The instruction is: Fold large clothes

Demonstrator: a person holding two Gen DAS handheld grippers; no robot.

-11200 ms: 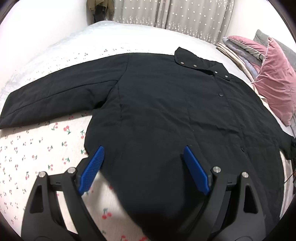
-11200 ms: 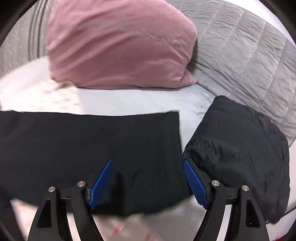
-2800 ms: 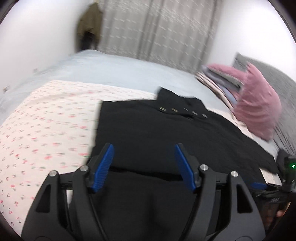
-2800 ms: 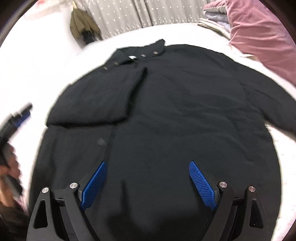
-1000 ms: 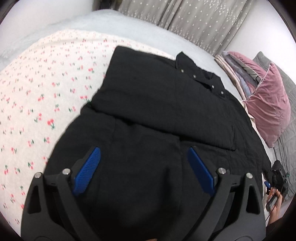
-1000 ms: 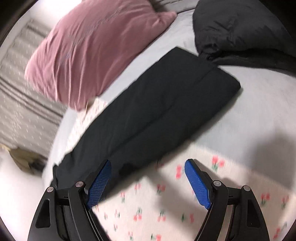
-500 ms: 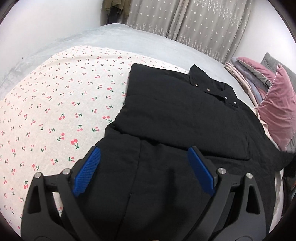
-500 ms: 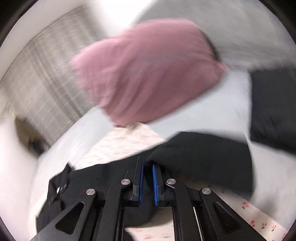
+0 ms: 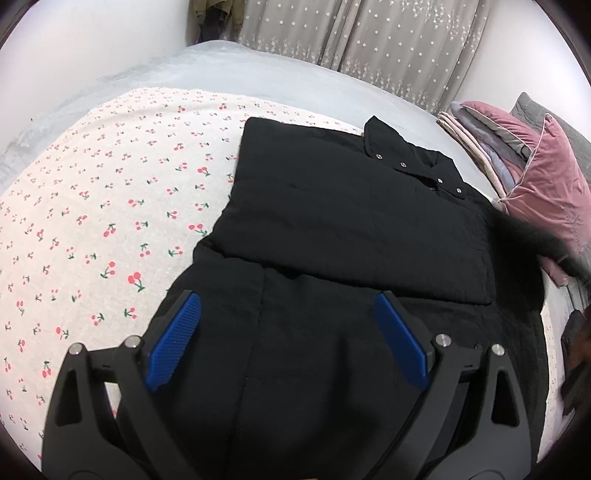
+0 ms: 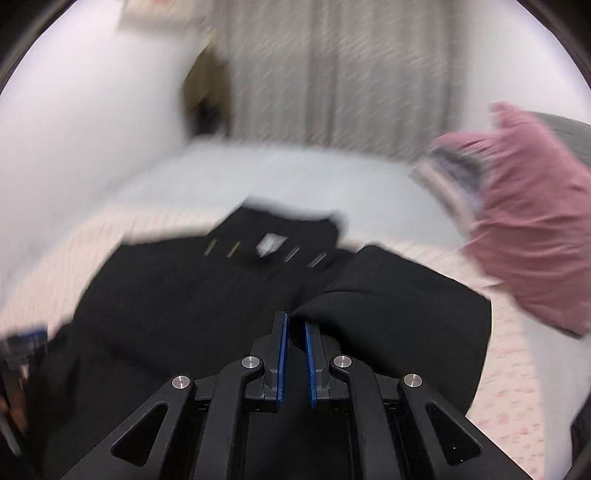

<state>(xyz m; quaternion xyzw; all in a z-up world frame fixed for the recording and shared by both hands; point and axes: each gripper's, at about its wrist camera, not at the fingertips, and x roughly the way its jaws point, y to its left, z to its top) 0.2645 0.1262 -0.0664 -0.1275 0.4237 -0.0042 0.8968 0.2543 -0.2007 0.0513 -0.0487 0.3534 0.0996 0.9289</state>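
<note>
A black jacket (image 9: 332, 229) lies front up on the cherry-print sheet (image 9: 110, 221), its collar (image 9: 406, 162) toward the curtains. One sleeve (image 9: 351, 243) is folded flat across the chest. My left gripper (image 9: 288, 332) hovers open over the jacket's lower half, with nothing between its blue pads (image 9: 173, 347). In the right wrist view, my right gripper (image 10: 294, 323) is shut on the end of the other black sleeve (image 10: 399, 314), which it holds lifted above the jacket body (image 10: 177, 295). The picture is motion-blurred. That raised sleeve shows as a dark smear (image 9: 528, 236) in the left wrist view.
A pink velvet pillow (image 9: 546, 192) and a stack of folded blankets (image 9: 476, 136) sit at the right by the grey headboard. Curtains (image 9: 369, 40) and a hanging olive garment (image 9: 214, 14) are behind the bed. A wall runs along the far left side.
My right gripper shut on the end of the outstretched sleeve, then swung up and across toward the jacket body, rolling as it went. The left gripper stayed open in place.
</note>
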